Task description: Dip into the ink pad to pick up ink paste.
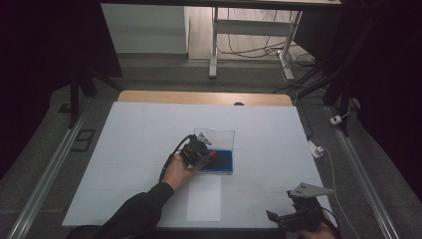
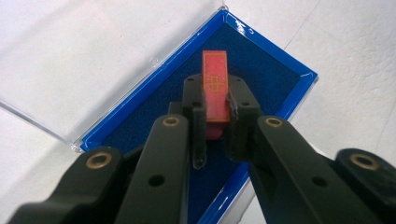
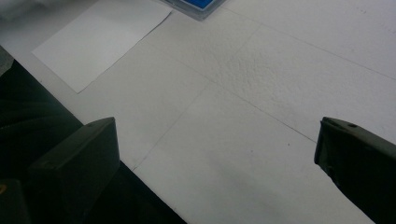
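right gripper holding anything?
No. In the right gripper view the right gripper has its jaws wide apart over the bare white table.

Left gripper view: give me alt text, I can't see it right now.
The left gripper is shut on a flat red rectangular tag with gold markings, above the dark blue lining of an open blue-rimmed case. The case's clear plastic lid lies open on the white table.

red tab (image 2: 215, 88), over open blue-lined case (image 2: 268, 70)
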